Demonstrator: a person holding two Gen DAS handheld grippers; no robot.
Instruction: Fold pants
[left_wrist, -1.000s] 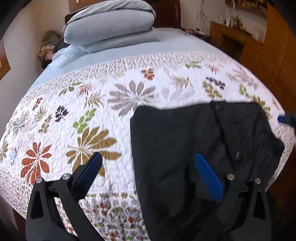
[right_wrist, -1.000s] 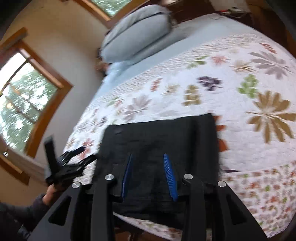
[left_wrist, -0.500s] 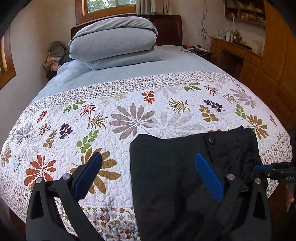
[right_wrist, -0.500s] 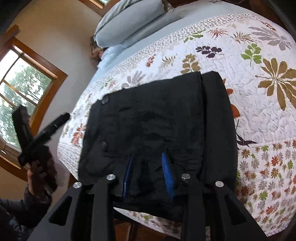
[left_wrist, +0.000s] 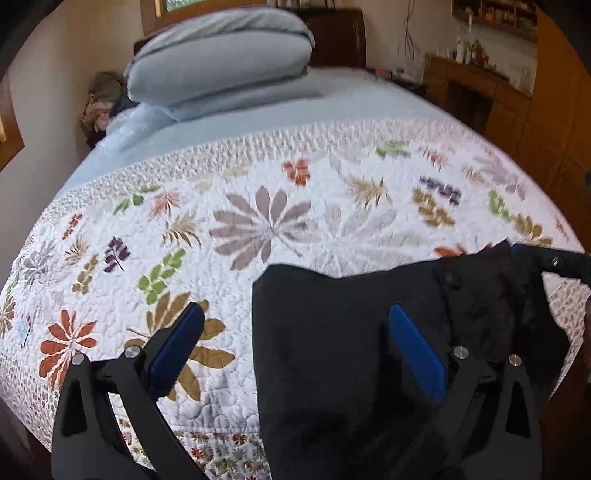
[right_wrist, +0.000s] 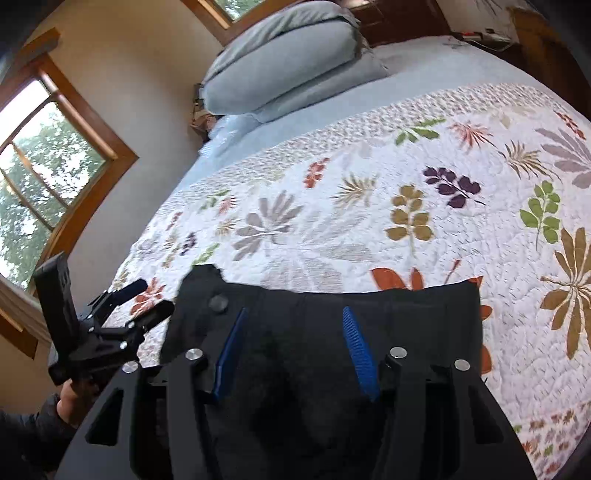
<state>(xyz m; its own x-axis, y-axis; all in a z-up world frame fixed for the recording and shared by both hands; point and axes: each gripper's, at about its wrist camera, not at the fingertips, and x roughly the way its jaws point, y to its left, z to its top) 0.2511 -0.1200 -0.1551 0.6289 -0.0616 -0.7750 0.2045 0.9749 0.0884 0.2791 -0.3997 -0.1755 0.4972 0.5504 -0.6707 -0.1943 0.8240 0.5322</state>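
One bed (left_wrist: 155, 173) is carrying one leaf-print quilt (left_wrist: 295, 221) and one grey folded duvet (left_wrist: 221, 62) at its head, with one pair of black pants (left_wrist: 332, 350) lying folded into a rough rectangle at the quilt's near edge, the waist button (right_wrist: 218, 303) showing at one corner. Two grippers are hovering over the pants: the left gripper (left_wrist: 295, 347) is standing wide open, one finger over the quilt and one over the cloth, while the right gripper (right_wrist: 291, 350) is standing open above the waistband, gripping nothing
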